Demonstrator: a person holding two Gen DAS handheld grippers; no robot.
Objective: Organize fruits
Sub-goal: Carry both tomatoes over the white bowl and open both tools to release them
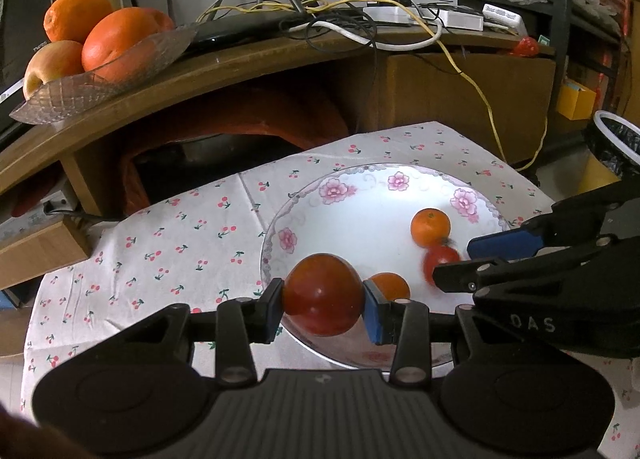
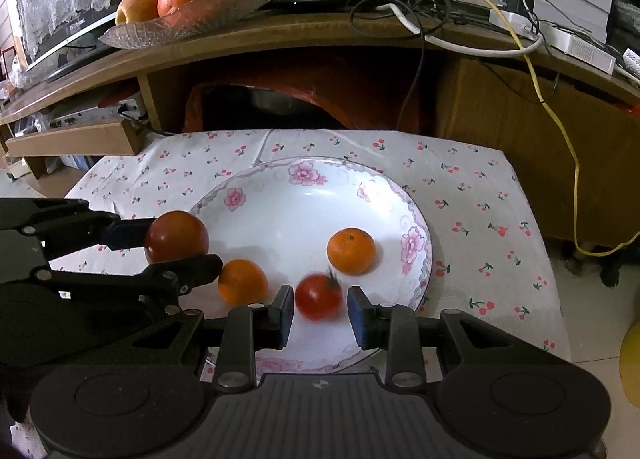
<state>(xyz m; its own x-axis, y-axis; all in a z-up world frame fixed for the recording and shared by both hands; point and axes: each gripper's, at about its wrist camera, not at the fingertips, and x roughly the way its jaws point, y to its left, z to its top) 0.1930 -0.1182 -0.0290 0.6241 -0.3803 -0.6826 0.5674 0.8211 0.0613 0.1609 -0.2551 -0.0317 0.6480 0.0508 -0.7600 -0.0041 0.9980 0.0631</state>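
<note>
The left gripper (image 1: 323, 295) is clamping a dark red tomato (image 1: 323, 294) between both pads, holding it over the near left rim of the flowered plate (image 1: 320, 215), low in the frame's centre. In the right wrist view the right gripper (image 2: 320, 309) is standing released, its pads spread either side of a smaller red tomato (image 2: 319, 296), which is blurring on the plate at lower centre and touching neither pad. Two small oranges are lying on the plate: one (image 2: 242, 281) just left of the small tomato, one (image 2: 351, 251) towards the right rim. The plate is sitting on a cherry-print cloth (image 2: 480, 195). A glass bowl (image 2: 188, 21) of oranges and apples is occupying the wooden shelf (image 2: 280, 35) at upper left.
</note>
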